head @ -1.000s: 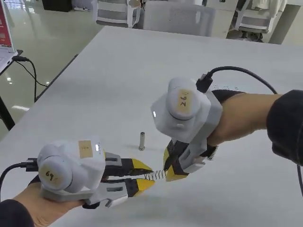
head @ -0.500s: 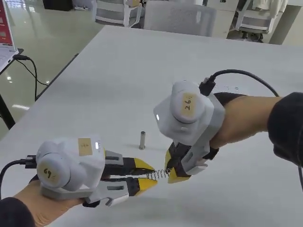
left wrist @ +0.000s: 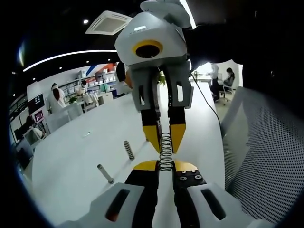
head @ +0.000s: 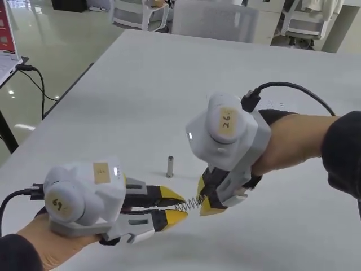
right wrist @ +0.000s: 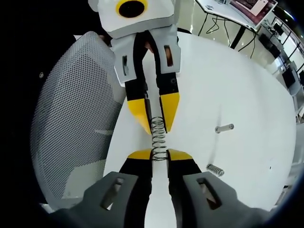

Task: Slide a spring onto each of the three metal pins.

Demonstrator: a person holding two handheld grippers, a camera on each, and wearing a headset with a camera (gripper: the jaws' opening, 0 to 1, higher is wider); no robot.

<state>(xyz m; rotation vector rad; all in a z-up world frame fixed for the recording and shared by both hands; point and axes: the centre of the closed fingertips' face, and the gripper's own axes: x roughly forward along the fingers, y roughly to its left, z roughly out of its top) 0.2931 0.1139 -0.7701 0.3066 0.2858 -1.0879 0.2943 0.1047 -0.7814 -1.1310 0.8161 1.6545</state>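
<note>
Workbench (head: 141,84): a pale top that carries the loose parts. The work itself is held in the air above its near side, probably so both ends of the part can be reached at once.

Right gripper (head: 204,204): it points down and in toward the other gripper, with its jaws clamped on one end of the spring. From that angle it looks like the side that will push.

Left gripper (head: 177,208): it lies low and nearly level, with its tips facing the right gripper. Its jaws are drawn in around the spring's other end. The right gripper view shows a thin dark rod (right wrist: 147,105) between those jaws, behind the coil. It is probably a pin, steadied there so the coil can run along it, but it is too slim to be sure.

Spring (head: 192,204): it spans straight between the two pairs of yellow tips, clear of the bench and in line with both grippers. Keeping it straight should stop the coil from binding.

Upright pin (head: 169,167): it stands on end on the bench just beyond the grippers, bare and apart from both. Standing keeps it from rolling and leaves it easy to pick up.

Second spring (left wrist: 128,150): it rests on the bench near the upright pin. Whether a pin sits inside it cannot be told.

Progress: one spring appears to be going onto a pin, and the upright pin has none yet.
</note>
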